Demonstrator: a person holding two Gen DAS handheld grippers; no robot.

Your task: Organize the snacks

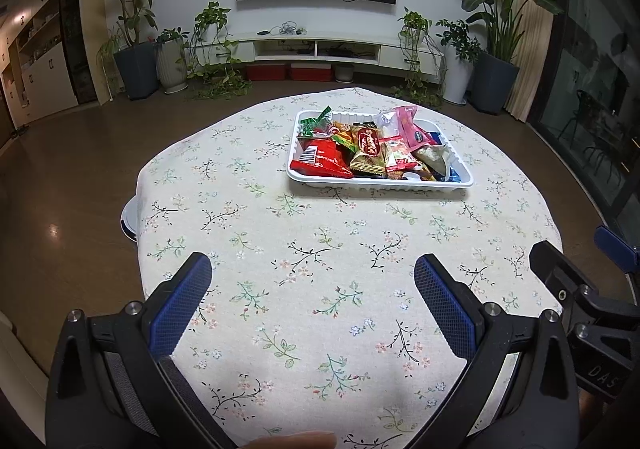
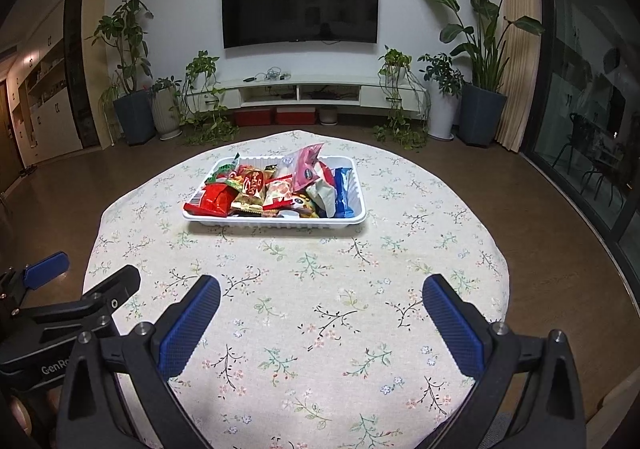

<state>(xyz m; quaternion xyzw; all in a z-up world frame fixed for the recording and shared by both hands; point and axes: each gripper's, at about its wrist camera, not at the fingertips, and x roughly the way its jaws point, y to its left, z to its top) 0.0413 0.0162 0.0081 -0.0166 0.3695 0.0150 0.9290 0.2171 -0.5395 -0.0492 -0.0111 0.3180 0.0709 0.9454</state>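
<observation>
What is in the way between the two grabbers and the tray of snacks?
Nothing visible. Only bare flowered tablecloth lies between the open left gripper and the white tray, and between the open right gripper and it. Both grippers are empty.

The surface (image 2: 304, 289) wears a cream cloth printed with small pink, blue and green flower sprigs on dark stems. The tray (image 2: 276, 224) is white. In it lie a red packet (image 2: 212, 201), a pink packet (image 2: 306, 165), a blue packet (image 2: 343, 193) and a green packet (image 1: 316, 121). Both hand-held grippers are black with blue textured pads (image 2: 188, 323).
</observation>
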